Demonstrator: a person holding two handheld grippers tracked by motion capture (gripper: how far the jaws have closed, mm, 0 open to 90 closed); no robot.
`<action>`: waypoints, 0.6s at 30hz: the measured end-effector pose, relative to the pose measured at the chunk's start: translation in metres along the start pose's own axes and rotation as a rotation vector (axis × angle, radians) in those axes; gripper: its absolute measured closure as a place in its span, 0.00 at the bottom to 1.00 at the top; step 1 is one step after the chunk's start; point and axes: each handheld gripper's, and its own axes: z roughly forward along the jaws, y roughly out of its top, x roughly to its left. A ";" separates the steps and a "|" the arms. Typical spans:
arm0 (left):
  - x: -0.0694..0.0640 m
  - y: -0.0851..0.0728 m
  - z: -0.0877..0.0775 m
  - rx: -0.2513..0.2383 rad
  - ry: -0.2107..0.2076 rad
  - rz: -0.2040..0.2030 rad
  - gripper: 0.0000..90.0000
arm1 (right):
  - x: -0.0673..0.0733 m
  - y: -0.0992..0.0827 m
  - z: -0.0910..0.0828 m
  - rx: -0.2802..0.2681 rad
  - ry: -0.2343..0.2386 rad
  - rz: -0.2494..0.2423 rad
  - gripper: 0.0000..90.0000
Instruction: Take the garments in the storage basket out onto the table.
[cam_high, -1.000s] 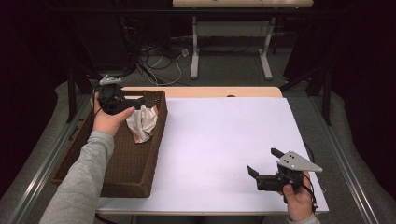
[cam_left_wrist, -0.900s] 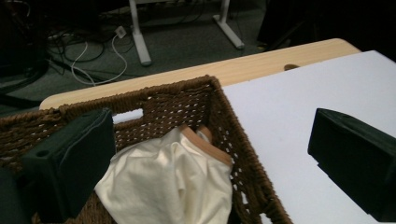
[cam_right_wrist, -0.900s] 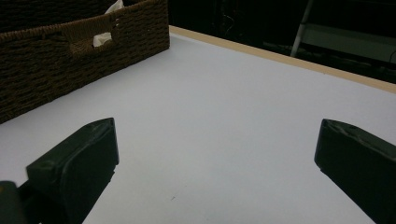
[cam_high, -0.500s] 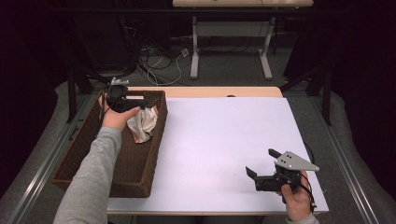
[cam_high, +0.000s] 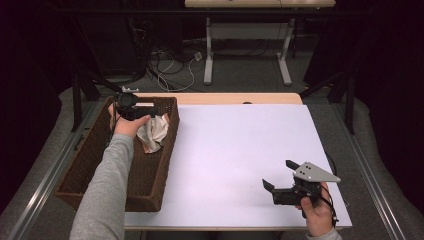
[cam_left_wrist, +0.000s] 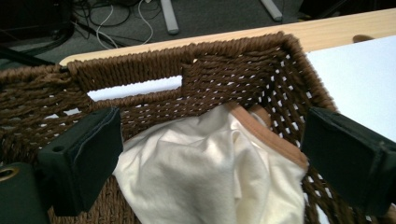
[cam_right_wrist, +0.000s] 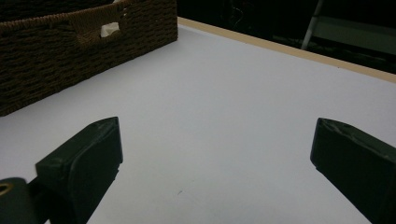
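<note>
A cream cloth (cam_high: 154, 132) with a tan hem lies bunched at the far end of a brown wicker basket (cam_high: 150, 185) on the table's left side. My left gripper (cam_high: 145, 111) reaches down into that end of the basket. In the left gripper view the cloth (cam_left_wrist: 210, 177) lies between its jaws, which stand wide on either side; they have just been closing a little, and the pads are off the fabric. My right gripper (cam_high: 277, 174) hangs open near the table's front right over bare white surface, with nothing between its jaws (cam_right_wrist: 215, 144).
A white sheet (cam_high: 235, 145) covers the table, with a wooden strip along the far edge. The basket's far wall (cam_left_wrist: 233, 60) has a handle slot just beyond the cloth. The basket (cam_right_wrist: 70, 51) lies far to the left of my right gripper. Cables and desk legs lie on the floor behind.
My left hand has moved away from me and down into the basket's far end, onto the cloth. The right hand has kept still.
</note>
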 end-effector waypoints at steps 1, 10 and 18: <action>0.000 -0.001 0.002 0.008 -0.005 -0.010 0.07 | 0.000 0.000 0.000 0.002 0.000 0.003 0.03; -0.001 -0.014 0.025 0.069 -0.012 -0.046 0.08 | 0.001 -0.001 0.001 0.015 0.011 0.000 0.04; -0.006 -0.025 0.042 0.111 -0.035 -0.063 0.08 | 0.001 -0.001 0.002 0.031 0.005 -0.004 0.04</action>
